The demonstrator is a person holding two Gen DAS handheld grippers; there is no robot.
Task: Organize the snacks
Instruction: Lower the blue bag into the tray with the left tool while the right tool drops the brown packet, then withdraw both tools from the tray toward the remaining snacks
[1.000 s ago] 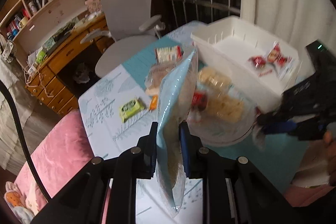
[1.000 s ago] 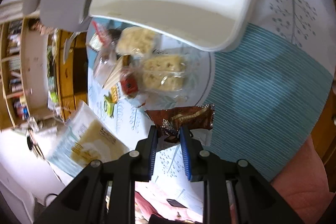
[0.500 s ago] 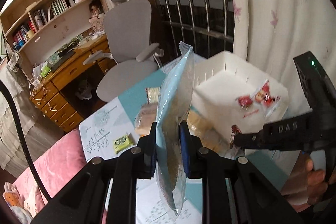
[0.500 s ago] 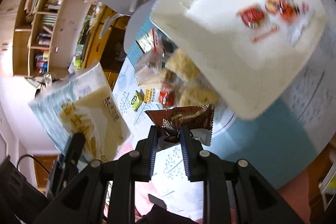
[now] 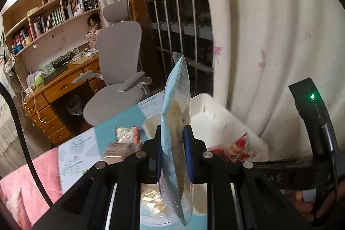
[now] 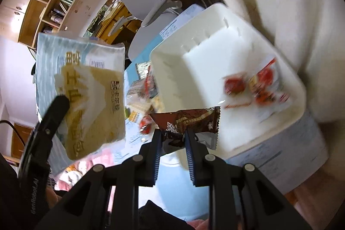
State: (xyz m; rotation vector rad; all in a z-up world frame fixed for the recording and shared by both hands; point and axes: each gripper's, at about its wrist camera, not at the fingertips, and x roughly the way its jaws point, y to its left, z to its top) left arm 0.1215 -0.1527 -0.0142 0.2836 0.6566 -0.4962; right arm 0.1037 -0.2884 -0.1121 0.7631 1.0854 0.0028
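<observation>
- Snacks are split three ways: two packets in the air, a few red-wrapped sweets (image 6: 254, 87) already lying in the white rectangular plastic bin (image 6: 172, 83), and a loose heap of wrapped snacks (image 6: 144, 96) on the tabletop (image 6: 280, 154) beside the bin's left wall.
- Pale blue plastic pouch of beige biscuits (image 5: 176, 122), held edge-on and upright by the left gripper (image 5: 174, 154); jaws closed down onto its lower half, pads pressing both faces. Pinching a flat pouch across its thin side probably keeps it from folding over.
- Right wrist view shows the same pouch face-on, printed front towards the lens, hanging to the left of the bin and above the tabletop, not over the bin.
- Brown foil wrapper with a white snowflake print (image 6: 189, 120), pinched near one crimped end by the right gripper (image 6: 172, 139); jaws nearly closed on it, most of the packet sticking out ahead. Holding by the end looks meant to leave the body free to drop.
- Brown wrapper sits just in front of the bin's near rim; likely first in, since it is the nearer of the two.
- Bin stands at the far side of the tabletop, against a white curtain (image 5: 269, 36), with most of its floor bare.
- Judged: sorting early to midway; the heap is untouched.
- Risk: the tall pouch may need laying flat to fit below the rim.
- Bin contents are motion-blurred; exact count cannot be told.
</observation>
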